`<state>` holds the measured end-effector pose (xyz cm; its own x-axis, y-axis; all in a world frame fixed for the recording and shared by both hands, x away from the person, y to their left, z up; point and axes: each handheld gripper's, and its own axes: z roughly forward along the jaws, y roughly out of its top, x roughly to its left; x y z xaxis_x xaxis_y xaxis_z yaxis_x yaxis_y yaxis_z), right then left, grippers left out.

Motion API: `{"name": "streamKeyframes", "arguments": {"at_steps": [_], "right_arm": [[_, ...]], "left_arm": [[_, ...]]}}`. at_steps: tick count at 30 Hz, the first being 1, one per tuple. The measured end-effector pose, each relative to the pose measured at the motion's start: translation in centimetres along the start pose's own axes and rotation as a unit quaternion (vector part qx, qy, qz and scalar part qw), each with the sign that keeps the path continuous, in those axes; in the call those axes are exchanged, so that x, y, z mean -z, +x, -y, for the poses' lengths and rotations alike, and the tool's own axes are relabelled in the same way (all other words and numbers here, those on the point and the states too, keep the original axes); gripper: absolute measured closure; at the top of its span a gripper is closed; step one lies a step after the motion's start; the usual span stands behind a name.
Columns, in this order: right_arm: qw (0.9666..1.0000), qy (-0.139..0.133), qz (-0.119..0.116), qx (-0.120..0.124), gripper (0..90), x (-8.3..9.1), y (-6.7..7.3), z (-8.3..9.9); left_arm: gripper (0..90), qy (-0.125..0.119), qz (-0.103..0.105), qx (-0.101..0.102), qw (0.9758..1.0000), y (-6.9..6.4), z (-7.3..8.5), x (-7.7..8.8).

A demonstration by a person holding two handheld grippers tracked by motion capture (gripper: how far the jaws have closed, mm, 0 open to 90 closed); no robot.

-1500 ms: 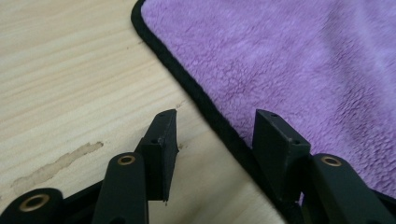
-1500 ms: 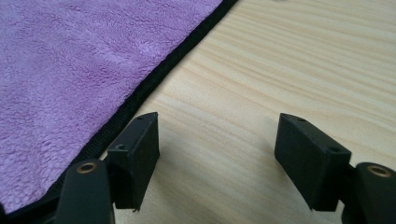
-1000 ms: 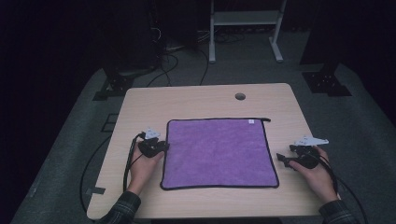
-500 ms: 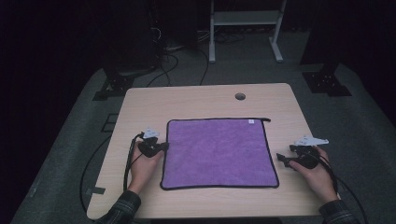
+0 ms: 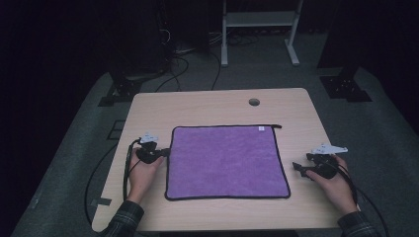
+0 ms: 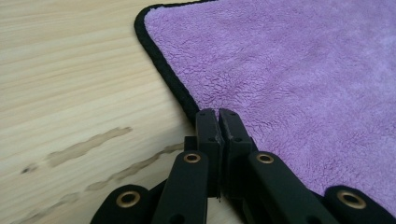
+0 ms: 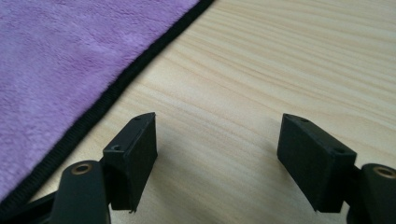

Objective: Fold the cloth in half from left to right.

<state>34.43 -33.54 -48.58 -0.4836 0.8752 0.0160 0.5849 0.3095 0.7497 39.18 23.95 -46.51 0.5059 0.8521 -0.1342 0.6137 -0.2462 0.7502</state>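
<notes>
**Purple cloth flat on the table, one hand-held gripper at each side**

Purple and edged in black, one cloth (image 5: 227, 160) lies spread flat on the middle of the table (image 5: 212, 106), with a small white tag at its far right corner.

There are two hand-held grippers, one per hand. At the cloth's left edge, the left hand-held gripper (image 5: 160, 153) has its jaws clenched together right at the black hem; in the left gripper view (image 6: 217, 122) the tips meet on the border, though I cannot tell whether any fabric is pinched between them. The left hand (image 5: 143, 173) rests on the table behind it, a plaid sleeve at the wrist.

To the right of the cloth, the right hand-held gripper (image 5: 299, 169) sits apart from the edge, jaws spread wide and gripping nothing; the right gripper view (image 7: 219, 163) shows bare wood between them and the hem off to one side.

Light wood grain covers the table, which has one round hole near its far edge. Grey floor, black cables and a white frame lie beyond in a dark room.
</notes>
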Motion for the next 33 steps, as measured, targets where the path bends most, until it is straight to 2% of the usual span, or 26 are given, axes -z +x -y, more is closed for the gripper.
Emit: {"name": "streamKeyframes", "arguments": {"at_steps": [7, 8, 14, 15, 17, 18, 19, 20, 21, 24, 30, 33], "right_arm": [[1.0, 0.0, 0.0, 0.0, 27.7, 0.0, 0.0, 0.0], [1.0, 0.0, 0.0, 0.0, 27.7, 0.0, 0.0, 0.0], [1.0, 0.0, 0.0, 0.0, 27.7, 0.0, 0.0, 0.0], [1.0, 0.0, 0.0, 0.001, 27.7, 0.0, 0.0, 0.0], [1.0, 0.0, 0.0, 0.0, 27.7, 0.0, 0.0, 0.0], [1.0, 0.0, 0.0, 0.001, 27.3, 0.0, 0.0, 0.0], [1.0, 0.0, 0.0, 0.001, 27.3, 0.0, 0.0, 0.0], [1.0, 0.0, -0.001, 0.001, 27.1, 0.0, 0.0, 0.0], [1.0, 0.0, -0.001, 0.001, 27.1, 0.0, 0.0, 0.0], [1.0, 0.0, -0.001, 0.002, 27.0, 0.0, 0.0, 0.0], [1.0, 0.0, -0.001, 0.001, 26.9, 0.0, 0.0, 0.0], [1.0, 0.0, -0.001, 0.002, 26.7, 0.0, 0.0, 0.0]], "left_arm": [[88.2, -0.008, -0.011, 0.015, 0.9998, 1.3, -0.1, 1.3], [88.2, -0.015, -0.006, 0.02, 0.9997, 1.4, -0.1, 1.6], [88.0, -0.04, 0.023, 0.019, 0.9987, 0.9, -0.7, 2.1], [87.9, -0.051, 0.036, 0.025, 0.9978, 0.8, -0.7, 2.1], [87.9, -0.053, 0.042, 0.027, 0.9973, 0.7, -0.8, 2.1], [87.9, -0.061, 0.054, 0.031, 0.9962, 0.5, -0.9, 2.1], [87.9, -0.061, 0.054, 0.031, 0.9962, 0.5, -0.9, 2.1], [87.9, -0.066, 0.066, 0.038, 0.9949, 0.3, -1.1, 2.0], [87.9, -0.066, 0.066, 0.038, 0.9949, 0.3, -1.1, 2.0], [87.8, -0.072, 0.082, 0.022, 0.9938, -0.4, -1.8, 1.7], [87.7, -0.074, 0.102, 0.013, 0.992, -1.5, -2.7, 1.0], [87.7, -0.068, 0.109, 0.008, 0.9917, -2.1, -3.1, 0.5]]}}
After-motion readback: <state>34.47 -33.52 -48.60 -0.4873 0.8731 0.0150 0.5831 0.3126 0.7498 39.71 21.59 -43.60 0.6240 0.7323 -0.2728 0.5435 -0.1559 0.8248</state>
